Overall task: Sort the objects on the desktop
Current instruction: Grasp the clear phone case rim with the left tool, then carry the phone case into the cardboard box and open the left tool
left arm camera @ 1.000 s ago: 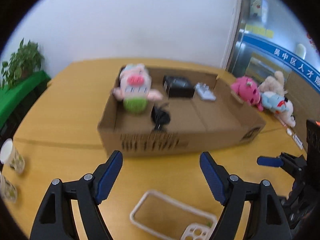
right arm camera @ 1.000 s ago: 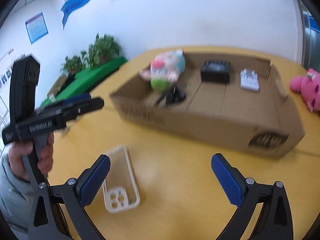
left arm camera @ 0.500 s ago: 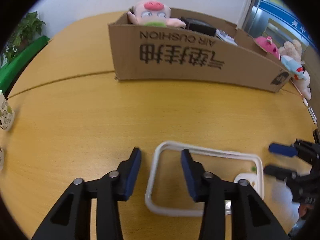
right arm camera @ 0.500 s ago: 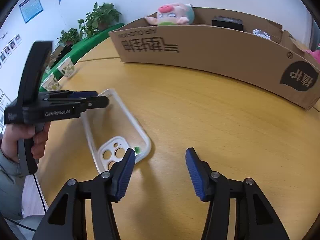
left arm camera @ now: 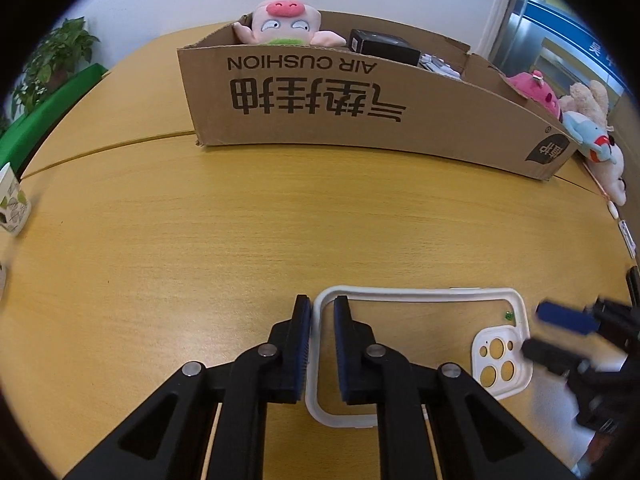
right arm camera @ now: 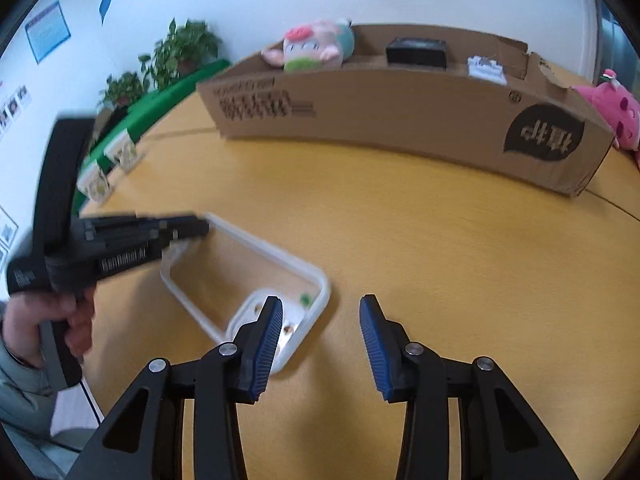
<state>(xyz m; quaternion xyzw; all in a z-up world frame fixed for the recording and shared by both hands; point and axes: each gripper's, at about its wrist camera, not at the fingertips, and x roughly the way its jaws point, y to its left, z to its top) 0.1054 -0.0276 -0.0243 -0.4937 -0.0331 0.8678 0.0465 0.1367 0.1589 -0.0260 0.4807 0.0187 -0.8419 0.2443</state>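
A clear phone case [left arm camera: 416, 292] with a white rim and a white camera block lies flat on the yellow wooden table [left arm camera: 240, 240]. My left gripper [left arm camera: 320, 304] is shut on the rim of its short end, one pad inside the frame and one outside. In the right wrist view the left gripper [right arm camera: 200, 226] reaches the case [right arm camera: 280, 250] from the left. My right gripper [right arm camera: 320, 308] hovers at the camera end with its jaws closing. Its left finger covers the camera block, and the case's corner sits just past the tips, untouched. The right gripper [left arm camera: 532, 332] also shows blurred in the left wrist view.
A long cardboard box [left arm camera: 360, 108] stands across the back of the table, holding a pink pig plush [left arm camera: 286, 20], a black box [left arm camera: 384, 46] and a small white item. Plush toys [left arm camera: 534, 88] lie right of it. Paper cups [left arm camera: 12, 208] stand at the left edge.
Both grippers came down toward the table and their jaws narrowed. The left one closed on the phone case's end rim; the right one drew up to the camera end.
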